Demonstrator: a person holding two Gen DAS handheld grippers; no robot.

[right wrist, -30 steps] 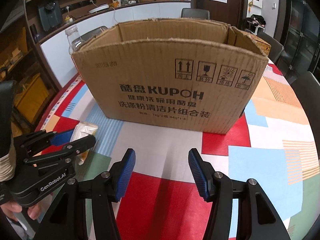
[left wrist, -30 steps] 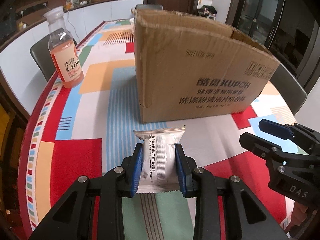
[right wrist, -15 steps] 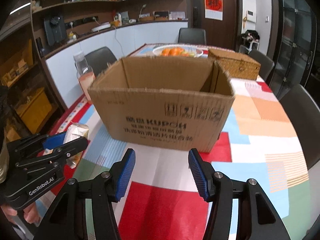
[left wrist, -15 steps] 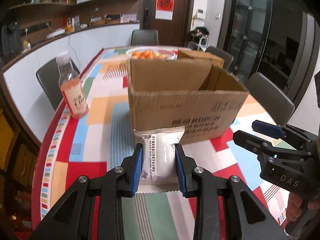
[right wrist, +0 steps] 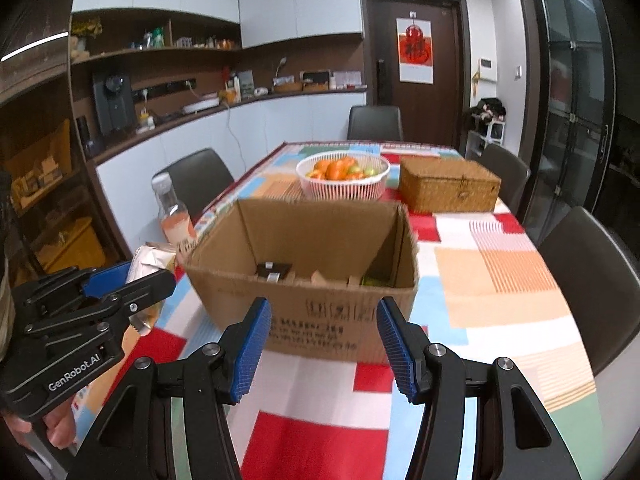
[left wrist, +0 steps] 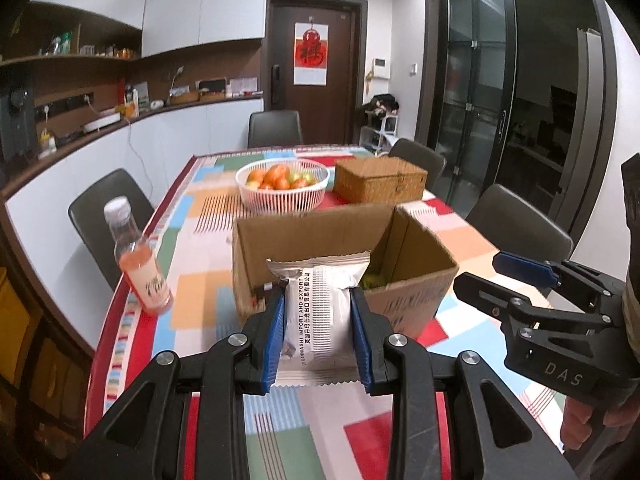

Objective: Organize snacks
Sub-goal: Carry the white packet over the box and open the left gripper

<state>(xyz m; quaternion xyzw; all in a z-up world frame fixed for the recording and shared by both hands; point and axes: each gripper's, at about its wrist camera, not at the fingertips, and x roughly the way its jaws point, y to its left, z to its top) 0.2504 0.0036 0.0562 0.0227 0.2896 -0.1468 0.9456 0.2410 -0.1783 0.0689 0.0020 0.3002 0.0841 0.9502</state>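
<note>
Left wrist view, snack packet (left wrist: 318,312) label, right view hides it

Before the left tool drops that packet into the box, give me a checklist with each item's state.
1. Grip: left tool shut on the white snack packet, pads on both sides. Ok.
2. Cardboard box open at the top. Ok.
3. Room inside: few items on the box floor. Ok.
4. Packet above the opening: it is in front of the near wall; height cannot tell.
5. Right tool open, empty, outside the box. Ok.
6. Drink bottle upright, left of the box, apart. Ok.
</note>
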